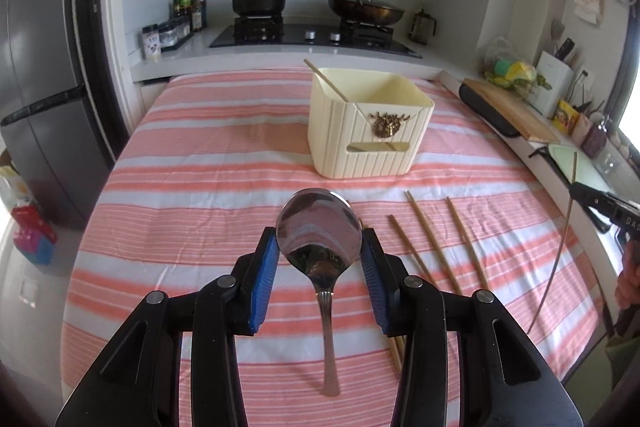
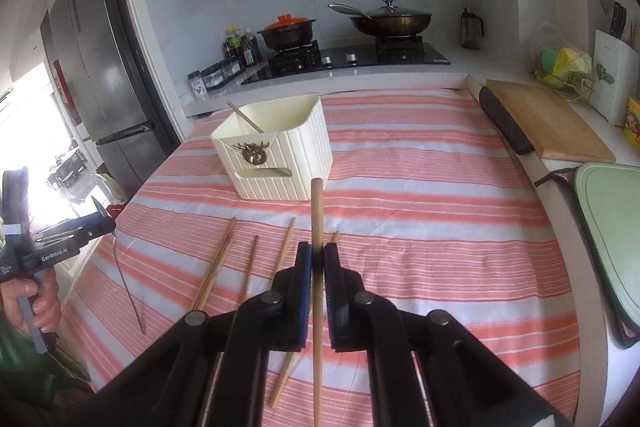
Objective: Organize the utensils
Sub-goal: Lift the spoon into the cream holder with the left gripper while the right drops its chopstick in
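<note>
Striped pink cloth covers the table [image 1: 200, 155], with a stove behind. Centre frame in the left view, the left hand-held gripper [image 1: 319, 243] is clamped on a spoon [image 1: 318, 227] by its bowl. In the right view, the right hand-held gripper [image 2: 318, 259] is clamped on a chopstick [image 2: 317, 211]. Loose chopsticks [image 2: 218, 263] lie below the cream holder [image 2: 280, 151], upper middle.
</note>
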Demonstrator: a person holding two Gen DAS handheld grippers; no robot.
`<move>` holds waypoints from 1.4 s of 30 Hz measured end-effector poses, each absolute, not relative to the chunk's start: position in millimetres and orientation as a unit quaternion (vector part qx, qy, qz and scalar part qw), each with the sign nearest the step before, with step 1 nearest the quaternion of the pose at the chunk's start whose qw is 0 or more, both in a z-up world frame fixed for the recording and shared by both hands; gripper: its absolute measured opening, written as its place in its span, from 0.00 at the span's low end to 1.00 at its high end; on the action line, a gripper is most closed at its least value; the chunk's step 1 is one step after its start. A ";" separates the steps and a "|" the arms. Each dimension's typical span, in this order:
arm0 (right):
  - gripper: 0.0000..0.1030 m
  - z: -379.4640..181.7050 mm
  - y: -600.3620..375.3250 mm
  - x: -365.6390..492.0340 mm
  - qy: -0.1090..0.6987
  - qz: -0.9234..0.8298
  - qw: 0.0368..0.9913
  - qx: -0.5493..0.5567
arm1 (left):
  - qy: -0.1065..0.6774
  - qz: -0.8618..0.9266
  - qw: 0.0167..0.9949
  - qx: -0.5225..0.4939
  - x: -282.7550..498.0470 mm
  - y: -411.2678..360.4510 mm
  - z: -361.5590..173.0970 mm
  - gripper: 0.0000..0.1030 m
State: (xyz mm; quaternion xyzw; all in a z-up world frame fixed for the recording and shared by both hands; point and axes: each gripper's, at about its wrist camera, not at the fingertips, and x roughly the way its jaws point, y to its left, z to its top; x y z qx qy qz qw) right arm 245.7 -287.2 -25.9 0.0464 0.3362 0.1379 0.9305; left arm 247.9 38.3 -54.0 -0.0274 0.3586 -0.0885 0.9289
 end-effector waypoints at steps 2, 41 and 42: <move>0.06 -20.3 -284.3 233.9 0.326 0.141 0.934 0.045 | 0.350 -0.090 0.932 -0.033 241.6 40.6 -48.5 0.41; 0.06 51.8 -248.2 235.5 0.238 0.145 0.960 0.004 | 0.311 -0.144 0.938 -0.057 258.7 46.6 28.8 0.40; 0.06 57.8 -246.5 241.5 0.232 0.144 0.962 0.000 | 0.303 -0.144 0.940 -0.056 263.5 47.4 38.5 0.40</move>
